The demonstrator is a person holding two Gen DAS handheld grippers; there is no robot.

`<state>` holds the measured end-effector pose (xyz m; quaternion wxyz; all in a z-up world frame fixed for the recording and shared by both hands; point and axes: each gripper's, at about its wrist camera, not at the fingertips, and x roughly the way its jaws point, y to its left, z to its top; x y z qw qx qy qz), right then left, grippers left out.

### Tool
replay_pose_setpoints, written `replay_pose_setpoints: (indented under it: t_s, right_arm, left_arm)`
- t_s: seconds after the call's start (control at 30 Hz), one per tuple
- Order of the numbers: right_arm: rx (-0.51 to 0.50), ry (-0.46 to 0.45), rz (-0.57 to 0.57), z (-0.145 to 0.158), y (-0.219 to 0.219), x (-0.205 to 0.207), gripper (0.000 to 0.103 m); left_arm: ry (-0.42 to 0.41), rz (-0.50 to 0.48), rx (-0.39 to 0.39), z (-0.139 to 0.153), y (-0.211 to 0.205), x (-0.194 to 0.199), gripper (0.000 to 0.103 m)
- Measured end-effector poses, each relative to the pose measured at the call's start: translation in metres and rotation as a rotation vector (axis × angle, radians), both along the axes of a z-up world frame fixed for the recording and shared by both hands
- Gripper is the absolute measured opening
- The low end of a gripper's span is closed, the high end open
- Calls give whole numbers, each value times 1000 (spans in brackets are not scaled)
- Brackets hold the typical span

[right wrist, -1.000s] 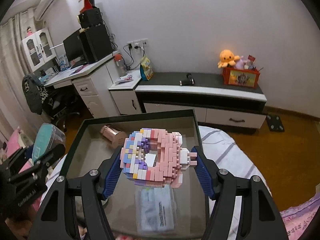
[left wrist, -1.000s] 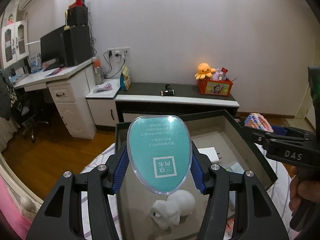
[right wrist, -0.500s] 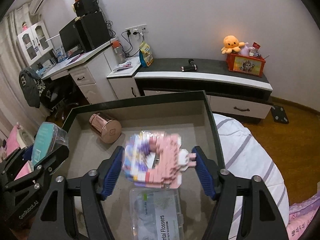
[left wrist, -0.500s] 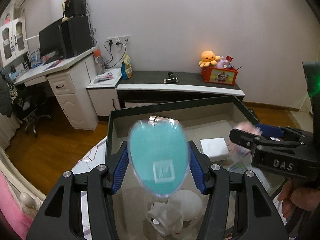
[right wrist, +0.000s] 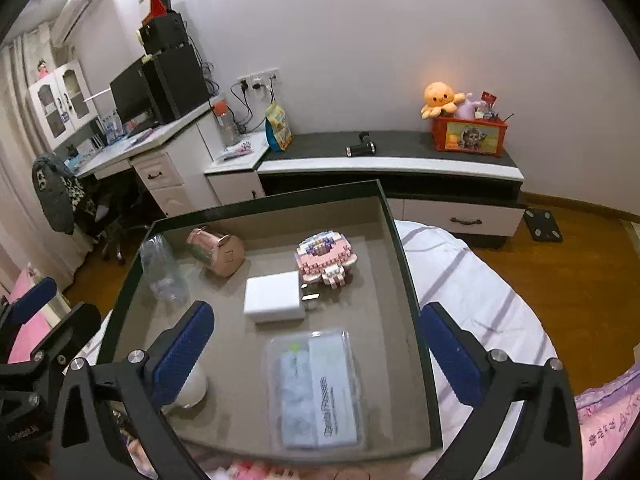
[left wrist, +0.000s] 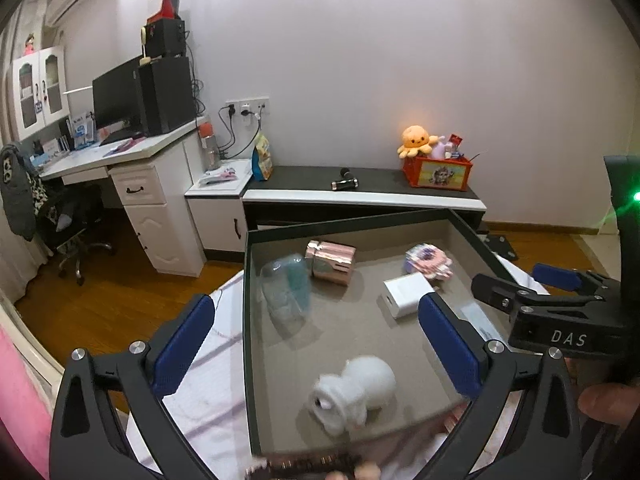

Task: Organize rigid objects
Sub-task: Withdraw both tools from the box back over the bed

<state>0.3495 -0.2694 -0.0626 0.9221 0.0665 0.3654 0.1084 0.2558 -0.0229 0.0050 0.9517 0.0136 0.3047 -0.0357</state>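
A dark-rimmed box [left wrist: 340, 225] [right wrist: 404, 256] lies on the bed. In it are a teal clear case [left wrist: 286, 292] [right wrist: 162, 268], a pink brick model [left wrist: 428, 260] [right wrist: 324, 256], a rose-gold can [left wrist: 330, 262] [right wrist: 216, 250], a white charger [left wrist: 406, 294] [right wrist: 274, 296], a white animal figure [left wrist: 354, 392] and a clear flosser box [right wrist: 316, 388]. My left gripper [left wrist: 316, 344] is open and empty above the box's near left part. My right gripper [right wrist: 316, 346] is open and empty above the box; it also shows in the left wrist view [left wrist: 532, 292].
The box rests on a striped white sheet [right wrist: 472, 280]. A low black-topped cabinet [right wrist: 400, 152] with an orange toy crate [right wrist: 468, 132] stands at the wall. A white desk [left wrist: 132, 168] with a monitor is at the left. A wooden floor [left wrist: 100, 300] lies between.
Both grippers have opened. The teal case dropped from the left gripper into the box's far left. The brick model dropped from the right gripper into the box's far right.
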Motion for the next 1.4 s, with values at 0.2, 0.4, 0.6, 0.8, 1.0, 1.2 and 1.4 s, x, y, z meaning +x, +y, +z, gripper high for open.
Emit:
replay_pose_setpoints:
  t_s: [0.2,0.4,0.6,0.8,1.0,1.2,1.4]
  right_arm:
    - [-4,-68,10,15,3,-49,103]
    - [-1,-126,11,32,5,-100,103]
    - [0,-160,18,35,9,-148,103]
    - [21,-166,4,24,13,-193,103]
    - [48,-155,-8,13,10,-218,103]
    - [60,-147,-19,7,10,-231,103]
    - [59,-152,-31,6,7,-237,103]
  left_arm:
    - [-56,-24,-23,19,-1,-52,103]
    - [-88,-54,-35,35,1,-109,103]
    - [-118,-53,-31,39,8,-160,103]
    - [-107,-18,-54,26,17,-188,103]
    - [-110,19,-70,19,29,-207,103]
    - [-111,36,-64,14,33,-220,103]
    - [-103,38,-69,10,33,-220,103]
